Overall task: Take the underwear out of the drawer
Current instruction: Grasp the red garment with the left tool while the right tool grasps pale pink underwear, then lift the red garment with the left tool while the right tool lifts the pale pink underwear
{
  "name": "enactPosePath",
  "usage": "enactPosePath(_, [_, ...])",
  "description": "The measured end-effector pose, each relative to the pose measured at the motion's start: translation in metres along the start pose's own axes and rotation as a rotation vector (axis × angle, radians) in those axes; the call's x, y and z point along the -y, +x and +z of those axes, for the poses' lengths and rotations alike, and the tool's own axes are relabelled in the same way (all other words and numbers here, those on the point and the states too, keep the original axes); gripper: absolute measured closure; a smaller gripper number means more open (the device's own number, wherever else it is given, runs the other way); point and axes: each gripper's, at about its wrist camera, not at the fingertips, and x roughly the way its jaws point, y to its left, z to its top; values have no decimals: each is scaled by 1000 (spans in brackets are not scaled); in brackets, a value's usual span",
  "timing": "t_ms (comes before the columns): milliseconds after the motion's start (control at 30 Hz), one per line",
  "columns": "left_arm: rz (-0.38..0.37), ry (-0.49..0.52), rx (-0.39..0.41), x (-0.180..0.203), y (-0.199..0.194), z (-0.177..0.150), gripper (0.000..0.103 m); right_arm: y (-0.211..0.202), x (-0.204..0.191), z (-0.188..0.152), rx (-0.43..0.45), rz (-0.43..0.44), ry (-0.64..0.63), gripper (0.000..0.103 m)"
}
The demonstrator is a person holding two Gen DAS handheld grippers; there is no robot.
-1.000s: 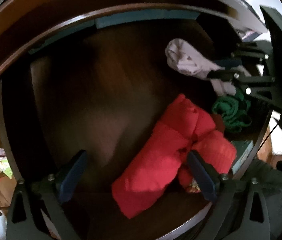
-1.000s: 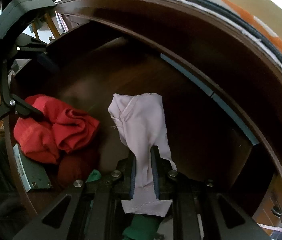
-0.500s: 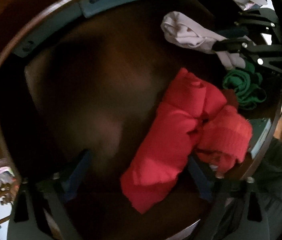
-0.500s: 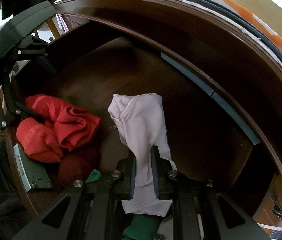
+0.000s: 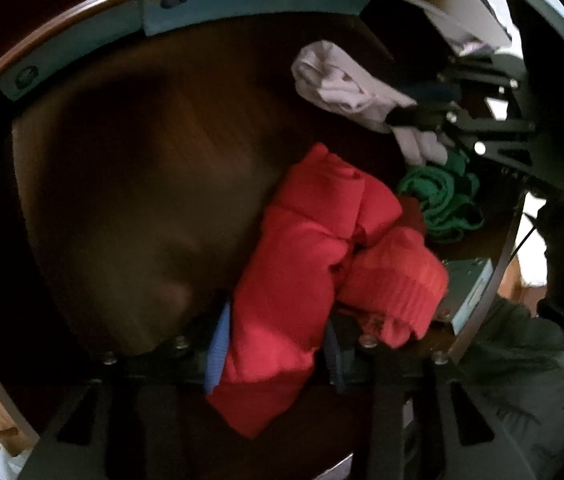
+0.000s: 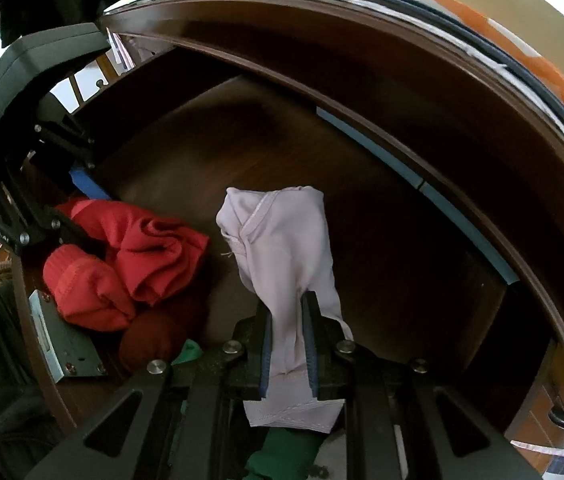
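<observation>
Your left gripper [image 5: 274, 344] is closing around the red garment [image 5: 314, 264]; your right gripper [image 6: 288, 340], at 2 o'clock from it, pinches the pale underwear [image 6: 282, 244].

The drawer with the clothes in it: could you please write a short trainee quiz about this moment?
1. True or false: the right tool is shut on the pale garment.
2. Which garment sits between the fingers of the left tool? A green B red C pale
3. What colour is the garment lying in the drawer beside the red garment, under the right tool?

Key:
1. True
2. B; that tool's jaws are closing around it.
3. Green
</observation>
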Motion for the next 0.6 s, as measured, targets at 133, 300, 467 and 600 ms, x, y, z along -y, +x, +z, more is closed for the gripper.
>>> enactPosePath(133, [-18, -38, 70, -5, -16, -15, 64, -3, 1, -1, 14, -6, 4, 87])
enactPosePath(300, [-37, -79, 159, -15, -37, -26, 65, -8, 3, -4, 30, -2, 19, 87])
enactPosePath(467, [-38, -114, 261, -32, -69, -37, 66, -16, 4, -8, 64, 2, 36, 87])
enactPosePath(600, [2, -124, 336, -25, -90, -33, 66, -25, 3, -13, 102, -1, 52, 87])
